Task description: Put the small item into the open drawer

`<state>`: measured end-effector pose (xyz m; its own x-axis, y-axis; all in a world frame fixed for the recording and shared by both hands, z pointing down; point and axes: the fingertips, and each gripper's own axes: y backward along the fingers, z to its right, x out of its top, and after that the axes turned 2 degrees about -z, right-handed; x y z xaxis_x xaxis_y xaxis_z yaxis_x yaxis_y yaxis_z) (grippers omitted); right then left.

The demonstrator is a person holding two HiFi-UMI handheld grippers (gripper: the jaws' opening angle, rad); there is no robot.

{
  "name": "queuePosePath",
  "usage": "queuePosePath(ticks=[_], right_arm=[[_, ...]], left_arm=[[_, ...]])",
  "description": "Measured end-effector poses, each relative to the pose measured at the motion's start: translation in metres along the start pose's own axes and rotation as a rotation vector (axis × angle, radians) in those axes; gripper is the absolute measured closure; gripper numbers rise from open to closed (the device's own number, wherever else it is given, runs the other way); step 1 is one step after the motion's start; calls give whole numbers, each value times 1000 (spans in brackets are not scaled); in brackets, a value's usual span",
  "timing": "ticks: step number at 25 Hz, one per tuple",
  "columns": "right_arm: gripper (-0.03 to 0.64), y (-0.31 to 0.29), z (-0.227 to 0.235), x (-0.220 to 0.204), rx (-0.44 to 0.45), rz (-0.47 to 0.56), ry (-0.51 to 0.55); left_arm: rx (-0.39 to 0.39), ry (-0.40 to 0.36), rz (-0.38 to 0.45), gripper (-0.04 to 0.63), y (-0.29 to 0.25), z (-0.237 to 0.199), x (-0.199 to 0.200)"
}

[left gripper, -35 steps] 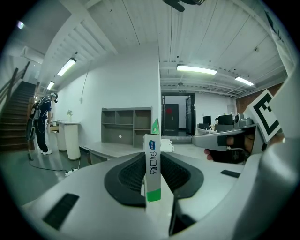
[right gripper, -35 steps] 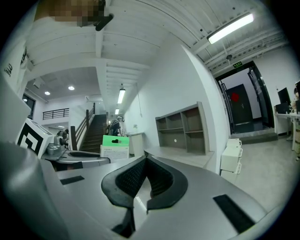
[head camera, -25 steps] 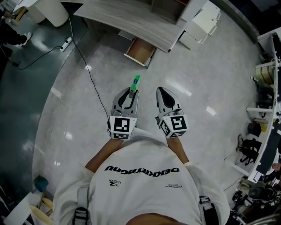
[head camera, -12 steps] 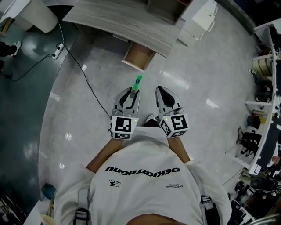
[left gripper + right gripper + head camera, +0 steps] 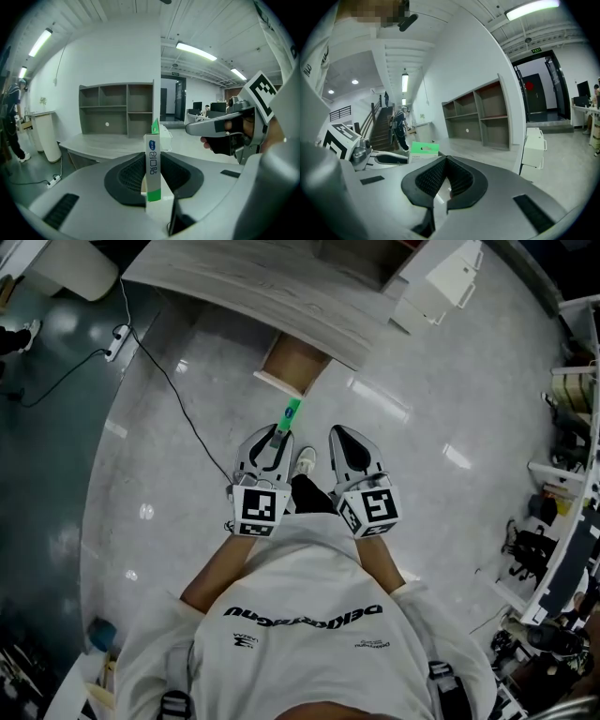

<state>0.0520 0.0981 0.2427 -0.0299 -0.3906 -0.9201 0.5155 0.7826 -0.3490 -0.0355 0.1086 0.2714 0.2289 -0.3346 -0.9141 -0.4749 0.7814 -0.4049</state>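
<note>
My left gripper (image 5: 277,433) is shut on the small item, a slim white-and-green box (image 5: 292,412) that sticks out past its fingertips. In the left gripper view the box (image 5: 153,173) stands upright between the dark pads of that gripper (image 5: 152,157). The open wooden drawer (image 5: 292,365) juts from under the grey desk (image 5: 262,287), a short way ahead of the box. My right gripper (image 5: 336,431) is level with the left one, shut and empty. In its own view the right gripper (image 5: 446,161) shows closed pads, with the box (image 5: 423,151) to its left.
A black cable (image 5: 178,399) runs across the pale floor from a power strip (image 5: 117,343) on the left. A white cabinet (image 5: 450,277) stands right of the desk. My shoe (image 5: 305,460) shows between the grippers. Shelving (image 5: 117,110) rises behind the desk.
The desk and open drawer have come nearer to the grippers in the head view. A shoe has appeared between the grippers. Both grippers keep the same pose, the box still held.
</note>
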Motion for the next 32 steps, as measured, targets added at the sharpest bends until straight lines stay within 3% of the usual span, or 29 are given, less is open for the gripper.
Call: queuePosePath(ticks=[16,20,32], right_arm=[[588,-74,70,-54,70,-98,-42],[589,-86,77,-65,60,-110,-63],[589,-124,85,-109,11,-137,-123]], left_arm=[[29,-13,-161,492,-115,-15,-69],[20,-8,-163,492,-127,-28,-73],[-25,14,-246,492,-166,-38,-142]])
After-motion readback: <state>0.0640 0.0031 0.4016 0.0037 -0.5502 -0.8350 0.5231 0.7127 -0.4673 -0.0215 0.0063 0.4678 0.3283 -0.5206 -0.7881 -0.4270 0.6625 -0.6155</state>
